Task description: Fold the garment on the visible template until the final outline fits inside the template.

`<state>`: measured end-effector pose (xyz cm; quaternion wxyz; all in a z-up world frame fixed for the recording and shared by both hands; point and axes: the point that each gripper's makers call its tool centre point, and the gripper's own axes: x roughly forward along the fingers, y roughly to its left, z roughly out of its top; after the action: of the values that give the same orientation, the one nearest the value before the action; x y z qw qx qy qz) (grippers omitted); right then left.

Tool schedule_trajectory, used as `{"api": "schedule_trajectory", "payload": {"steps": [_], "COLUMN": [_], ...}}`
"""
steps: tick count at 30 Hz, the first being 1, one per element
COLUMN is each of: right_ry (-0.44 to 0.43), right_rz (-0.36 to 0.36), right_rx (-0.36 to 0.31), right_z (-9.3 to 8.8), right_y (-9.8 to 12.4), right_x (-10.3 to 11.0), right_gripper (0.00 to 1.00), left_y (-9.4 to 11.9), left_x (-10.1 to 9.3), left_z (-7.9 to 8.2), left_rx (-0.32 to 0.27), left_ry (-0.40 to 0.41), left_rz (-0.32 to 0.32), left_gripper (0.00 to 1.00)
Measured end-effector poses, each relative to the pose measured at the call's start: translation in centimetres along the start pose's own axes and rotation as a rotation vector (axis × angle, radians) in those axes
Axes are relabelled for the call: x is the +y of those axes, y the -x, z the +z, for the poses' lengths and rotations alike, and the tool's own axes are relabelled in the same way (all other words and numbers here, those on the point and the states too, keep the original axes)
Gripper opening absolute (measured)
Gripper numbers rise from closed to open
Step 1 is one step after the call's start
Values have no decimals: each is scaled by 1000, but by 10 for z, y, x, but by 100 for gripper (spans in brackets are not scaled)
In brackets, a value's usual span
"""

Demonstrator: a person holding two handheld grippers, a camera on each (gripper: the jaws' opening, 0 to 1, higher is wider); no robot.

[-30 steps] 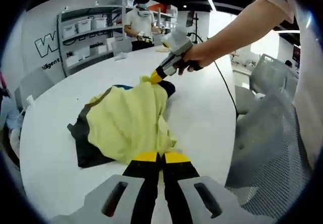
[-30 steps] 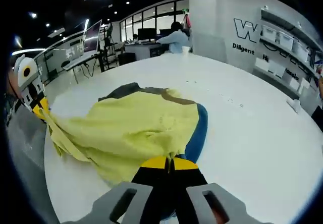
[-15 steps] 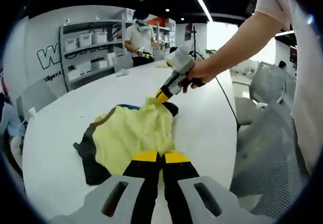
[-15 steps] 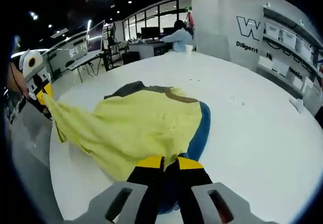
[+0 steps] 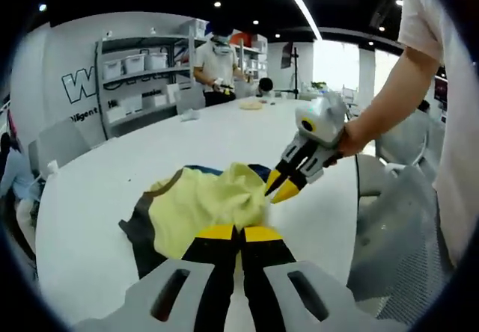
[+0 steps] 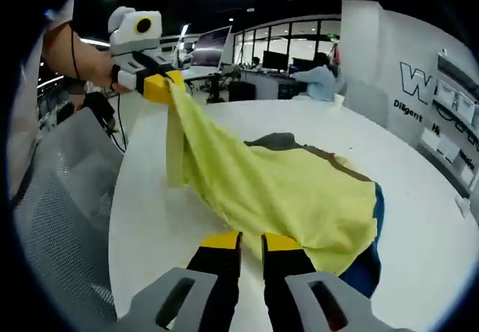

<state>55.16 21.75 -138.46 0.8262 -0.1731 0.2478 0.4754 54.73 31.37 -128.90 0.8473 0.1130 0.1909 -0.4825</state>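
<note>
On the white round table (image 6: 419, 220) the yellow cloth garment (image 6: 292, 190) lay bunched, one corner pinched by the left gripper (image 6: 161, 87), the right gripper (image 5: 284, 188) parted and empty; we judged that further lifting risked undoing the fold.

Soft matt cloth garment (image 6: 299, 194); smooth glossy table (image 6: 419, 220).
</note>
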Motion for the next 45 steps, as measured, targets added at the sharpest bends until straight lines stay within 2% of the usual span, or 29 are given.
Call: {"api": "schedule_trajectory", "payload": {"steps": [6, 13, 15, 21, 24, 30, 31, 34, 37, 40, 42, 45], "right_ry": [54, 82, 98, 77, 23, 0, -34, -24, -69, -84, -77, -80], "right_rz": [44, 53, 54, 55, 61, 53, 57, 47, 46, 40, 42, 68], "right_rx": [-10, 15, 30, 20, -2, -46, -52, -58, -69, -88, -82, -38], "right_z": [6, 2, 0, 3, 13, 39, 43, 50, 55, 61, 58, 42], "right_y": [-19, -34, -36, -24, -11, 18, 23, 31, 39, 45, 42, 30], "right_x": [14, 16, 15, 16, 19, 20, 20, 17, 14, 13, 15, 24], "right_gripper": [6, 7, 2, 0, 0, 0, 0, 0, 0, 0, 0, 0], "left_y": [-1, -1, -1, -1, -1, -2, -2, -2, -2, 0, 1, 0], "left_x": [2, 1, -1, 3, 8, 14, 15, 15, 15, 13, 11, 8], "left_z": [3, 6, 6, 7, 6, 5, 5, 5, 0, 0, -4, -16], "left_rx": [3, 0, 2, 0, 2, 19, 24, 25, 63, 64, 75, 104], "left_ry": [-15, -20, -21, -22, -25, -54, -59, -64, -116, -128, -139, -154], "left_rz": [-6, -9, -12, -3, 9, 25, 28, 31, 41, 39, 37, 28], "left_gripper": [0, 0, 0, 0, 0, 0, 0, 0, 0, 0, 0, 0]}}
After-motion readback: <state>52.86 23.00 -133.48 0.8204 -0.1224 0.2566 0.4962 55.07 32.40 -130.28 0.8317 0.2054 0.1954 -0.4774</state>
